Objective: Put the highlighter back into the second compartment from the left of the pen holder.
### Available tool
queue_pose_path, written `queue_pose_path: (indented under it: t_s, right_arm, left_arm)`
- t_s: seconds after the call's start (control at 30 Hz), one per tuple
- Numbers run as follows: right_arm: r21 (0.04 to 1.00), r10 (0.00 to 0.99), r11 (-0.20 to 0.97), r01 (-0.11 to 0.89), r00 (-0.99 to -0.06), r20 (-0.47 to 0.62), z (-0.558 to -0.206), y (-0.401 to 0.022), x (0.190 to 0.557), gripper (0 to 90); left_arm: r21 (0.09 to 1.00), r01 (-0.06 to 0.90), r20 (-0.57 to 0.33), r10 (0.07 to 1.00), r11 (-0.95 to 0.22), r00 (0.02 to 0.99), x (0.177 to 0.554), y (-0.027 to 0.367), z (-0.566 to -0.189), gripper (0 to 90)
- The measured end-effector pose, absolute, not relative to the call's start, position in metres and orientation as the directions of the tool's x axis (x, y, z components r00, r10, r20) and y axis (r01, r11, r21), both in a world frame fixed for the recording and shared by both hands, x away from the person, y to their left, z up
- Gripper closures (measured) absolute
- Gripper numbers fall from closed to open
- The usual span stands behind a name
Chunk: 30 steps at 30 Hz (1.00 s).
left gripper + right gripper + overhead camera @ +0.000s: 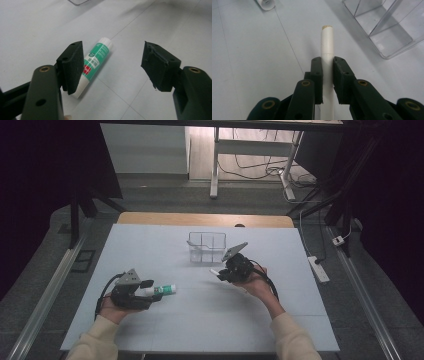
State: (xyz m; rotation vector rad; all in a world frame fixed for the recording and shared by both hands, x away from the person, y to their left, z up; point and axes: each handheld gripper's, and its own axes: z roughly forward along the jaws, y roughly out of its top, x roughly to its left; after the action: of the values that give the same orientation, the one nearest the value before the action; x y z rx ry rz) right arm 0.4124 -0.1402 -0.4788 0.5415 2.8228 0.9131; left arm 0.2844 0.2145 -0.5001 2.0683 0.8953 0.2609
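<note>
White tube [327, 50] is clamped in right gripper [327, 75], held above the table [200, 320] just near of clear divided box [207, 247]. Left gripper [112, 65] is wide open, empty; green-white tube [93, 62] lies beside one pad. Label is legible in left gripper view.

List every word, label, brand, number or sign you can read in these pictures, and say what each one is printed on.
Green and white tube, lying on the table by the open left gripper: printed white lettering and a red patch, too blurred to read.
Plain white stick, clamped in the right gripper: no print visible.
Clear plastic compartment box: no label visible.
No text can be read anywhere.
</note>
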Motion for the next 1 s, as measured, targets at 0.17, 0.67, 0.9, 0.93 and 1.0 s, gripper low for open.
queue_pose_path:
  t_s: [0.17, 0.67, 0.9, 0.93, 1.0]
  right_arm:
    - [0.605, 0.374, 0.739, 0.295, -0.927, -0.005, -0.475, -0.143, 0.412, 78.0]
    - [0.656, 0.392, 0.695, 0.295, -0.920, -0.001, -0.466, -0.150, 0.411, 78.0]
    - [0.678, 0.393, 0.678, 0.282, -0.919, -0.011, -0.459, -0.152, 0.409, 78.0]
    - [0.682, 0.397, 0.674, 0.284, -0.918, -0.010, -0.458, -0.153, 0.408, 78.0]
    - [0.690, 0.396, 0.667, 0.280, -0.918, -0.010, -0.456, -0.154, 0.408, 78.0]
  left_arm:
    - [0.773, 0.502, -0.130, 0.679, -0.387, 0.723, 0.284, 0.215, -0.500, 34.7]
    - [0.773, 0.502, -0.130, 0.678, -0.387, 0.723, 0.284, 0.215, -0.500, 34.7]
    - [0.774, 0.503, -0.131, 0.679, -0.385, 0.722, 0.284, 0.215, -0.500, 34.7]
    - [0.774, 0.503, -0.131, 0.679, -0.385, 0.722, 0.284, 0.215, -0.500, 34.7]
    - [0.774, 0.503, -0.132, 0.679, -0.384, 0.722, 0.284, 0.215, -0.500, 34.8]
